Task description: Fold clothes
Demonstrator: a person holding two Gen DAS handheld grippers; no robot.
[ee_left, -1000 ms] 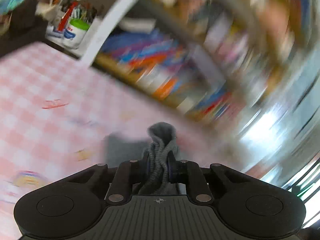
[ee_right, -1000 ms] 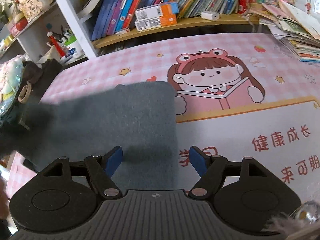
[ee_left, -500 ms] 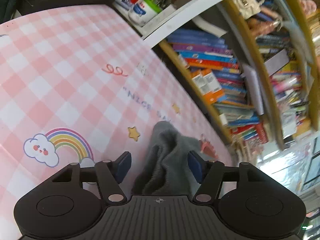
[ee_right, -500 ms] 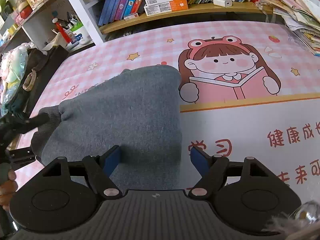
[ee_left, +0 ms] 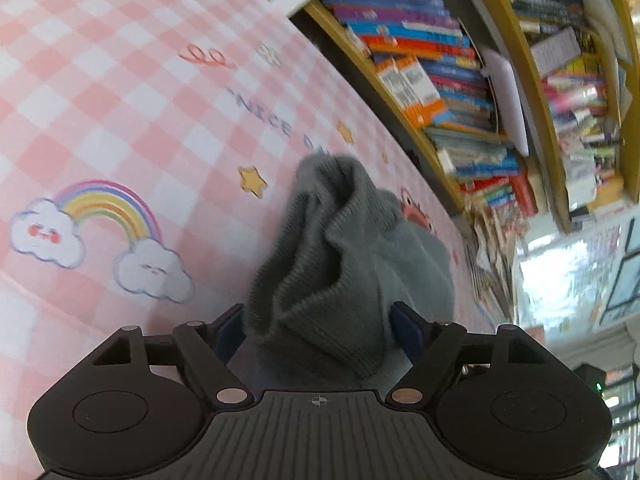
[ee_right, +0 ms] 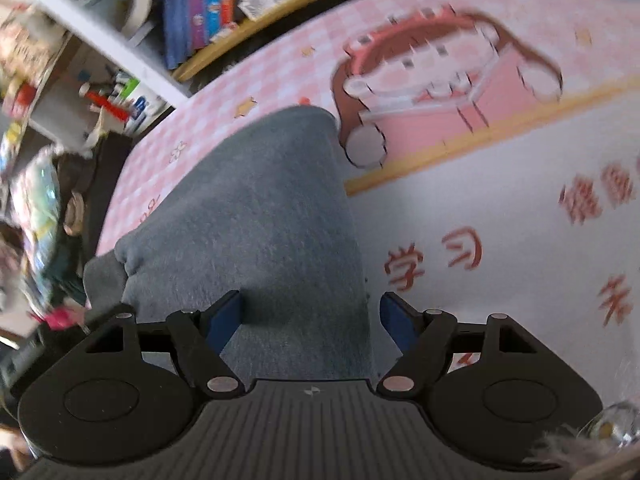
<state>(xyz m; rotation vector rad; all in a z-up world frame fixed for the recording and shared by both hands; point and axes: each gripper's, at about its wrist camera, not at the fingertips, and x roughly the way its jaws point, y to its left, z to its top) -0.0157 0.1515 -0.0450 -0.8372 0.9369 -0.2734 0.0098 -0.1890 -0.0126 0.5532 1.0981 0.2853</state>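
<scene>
Left hand-held gripper [ee_left: 318,326] jaws opening, bunched cuff of grey sweater [ee_left: 340,264] loose btwn them; right hand-held gripper [ee_right: 310,320] wide over its flat part on pink worktop [ee_left: 100,120]. Risk — cuff snags a pad, undoing the fold.
</scene>
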